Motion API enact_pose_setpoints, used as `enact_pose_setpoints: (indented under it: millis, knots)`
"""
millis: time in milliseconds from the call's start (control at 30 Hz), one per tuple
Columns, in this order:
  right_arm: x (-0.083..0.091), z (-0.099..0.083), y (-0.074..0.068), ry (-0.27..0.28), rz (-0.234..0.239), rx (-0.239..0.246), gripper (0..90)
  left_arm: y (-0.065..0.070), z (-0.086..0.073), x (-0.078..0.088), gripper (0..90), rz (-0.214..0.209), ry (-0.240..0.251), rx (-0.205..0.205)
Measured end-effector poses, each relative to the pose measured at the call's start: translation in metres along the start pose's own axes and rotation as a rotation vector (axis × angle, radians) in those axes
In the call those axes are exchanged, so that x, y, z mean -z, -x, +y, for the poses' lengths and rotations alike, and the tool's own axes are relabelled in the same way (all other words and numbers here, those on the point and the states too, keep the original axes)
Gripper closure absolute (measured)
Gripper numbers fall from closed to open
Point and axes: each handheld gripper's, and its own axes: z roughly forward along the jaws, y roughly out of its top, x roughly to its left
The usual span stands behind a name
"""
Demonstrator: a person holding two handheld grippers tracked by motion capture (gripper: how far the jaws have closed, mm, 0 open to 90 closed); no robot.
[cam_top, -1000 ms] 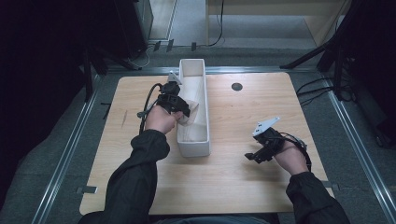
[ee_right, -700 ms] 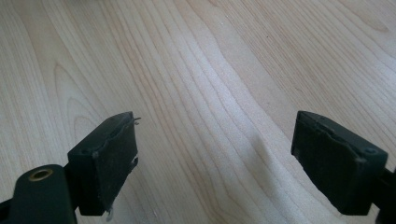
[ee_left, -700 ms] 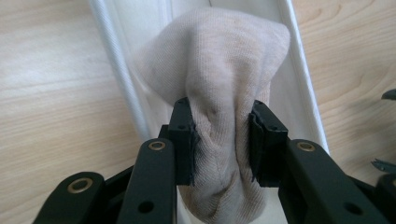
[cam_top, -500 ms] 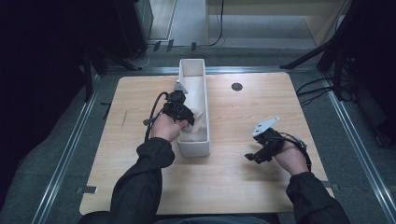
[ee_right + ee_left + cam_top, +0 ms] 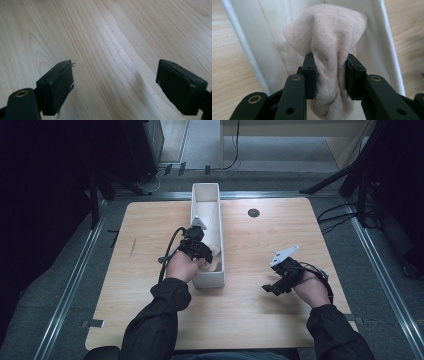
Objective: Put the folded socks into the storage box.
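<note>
The right hand-held gripper (image 5: 272, 289) rests low over the bare bench (image 5: 260, 330), jaws spread wide with nothing between them; farther off, the left hand-held gripper (image 5: 330, 73) clenches a beige cloth (image 5: 329, 35), perhaps a sock, inside the long white bin (image 5: 206, 195).

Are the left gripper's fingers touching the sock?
Touching. In the left gripper view, both fingers press into the beige sock, bunching it between them over the white bin.

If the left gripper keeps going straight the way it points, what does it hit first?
Probably the floor of the white bin. The left gripper, shut on a beige cloth, points down into it; the cloth would touch first. Depth is hard to judge.
</note>
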Motion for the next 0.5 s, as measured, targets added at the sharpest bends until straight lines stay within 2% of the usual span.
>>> enact_pose_setpoints:
  millis: [300, 500]
  knots:
    - [-0.0003, 0.0000, 0.0001, -0.003, 0.002, 0.008, 14.3, 0.0055, -0.0077, -0.0012, 64.6, 0.022, -0.012, -0.019]
    - [-0.0003, 0.0000, 0.0002, -0.005, 0.002, 0.008, 14.4, 0.0057, -0.0086, 0.0011, 62.4, 0.025, -0.016, -0.016]
